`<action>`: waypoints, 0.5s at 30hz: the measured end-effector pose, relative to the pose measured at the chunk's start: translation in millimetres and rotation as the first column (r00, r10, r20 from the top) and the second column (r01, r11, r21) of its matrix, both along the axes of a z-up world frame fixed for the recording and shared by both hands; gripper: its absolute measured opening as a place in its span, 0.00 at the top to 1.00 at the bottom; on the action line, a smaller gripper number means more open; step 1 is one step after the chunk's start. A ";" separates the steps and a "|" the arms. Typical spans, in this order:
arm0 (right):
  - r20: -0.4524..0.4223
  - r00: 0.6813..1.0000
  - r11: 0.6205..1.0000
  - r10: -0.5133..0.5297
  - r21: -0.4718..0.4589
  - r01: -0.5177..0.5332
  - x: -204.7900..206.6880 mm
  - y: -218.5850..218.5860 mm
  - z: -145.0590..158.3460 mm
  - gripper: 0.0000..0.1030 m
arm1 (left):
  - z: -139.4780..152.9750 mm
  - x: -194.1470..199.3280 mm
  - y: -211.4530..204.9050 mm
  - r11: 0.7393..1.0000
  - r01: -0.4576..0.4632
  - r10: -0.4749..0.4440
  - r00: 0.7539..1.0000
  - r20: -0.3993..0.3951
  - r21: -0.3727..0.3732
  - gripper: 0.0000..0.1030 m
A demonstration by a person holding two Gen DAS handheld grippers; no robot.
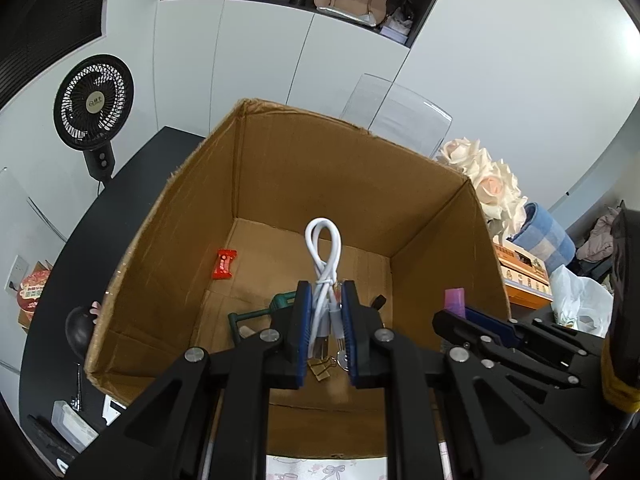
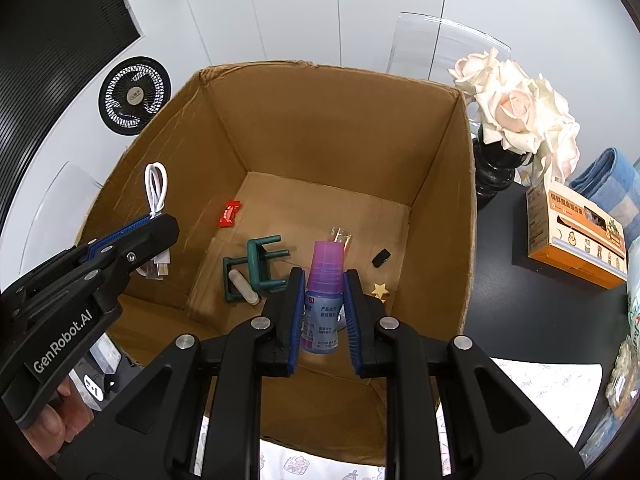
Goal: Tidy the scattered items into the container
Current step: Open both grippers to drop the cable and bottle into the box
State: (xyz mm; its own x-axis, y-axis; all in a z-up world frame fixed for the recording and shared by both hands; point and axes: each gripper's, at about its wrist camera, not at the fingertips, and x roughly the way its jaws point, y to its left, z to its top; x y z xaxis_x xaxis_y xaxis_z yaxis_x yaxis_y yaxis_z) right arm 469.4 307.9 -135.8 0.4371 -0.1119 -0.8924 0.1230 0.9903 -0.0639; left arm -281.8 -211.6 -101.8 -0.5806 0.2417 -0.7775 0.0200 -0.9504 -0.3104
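While both grippers hang over the open cardboard box [image 2: 340, 128], the left gripper [image 1: 326, 312] is clamped on a bundled white USB cable [image 1: 324, 256], its loop pointing away along the fingers, plugs trailing back. Beside it, the right gripper [image 2: 322, 308] squeezes a small blue dropper bottle [image 2: 322, 300], long axis along the fingers, purple cap forward.

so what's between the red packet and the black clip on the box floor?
Right wrist view: between red packet and black clip lie the green stand and a clear item.
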 end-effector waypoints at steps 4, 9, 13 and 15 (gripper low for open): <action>-0.001 1.000 1.000 -0.016 0.015 0.016 -2.4 -5.7 -1.0 0.80 | -6.1 -2.7 0.1 1.000 -0.003 0.003 1.000 0.019 0.003 0.85; 0.004 0.999 0.999 -0.046 0.006 0.046 -7.1 -14.2 0.9 0.52 | -15.3 -6.1 -8.0 0.999 -0.025 0.024 0.998 0.051 0.020 0.84; 0.019 0.999 0.999 -0.042 0.020 0.041 -10.6 -16.9 4.6 0.28 | -15.4 -5.3 -8.7 1.000 -0.022 0.022 0.999 0.042 0.006 0.23; 0.028 0.999 0.999 -0.036 0.017 0.036 -13.2 -17.2 6.5 0.17 | -12.8 -3.3 -9.7 0.999 -0.040 0.040 0.999 0.025 -0.024 0.11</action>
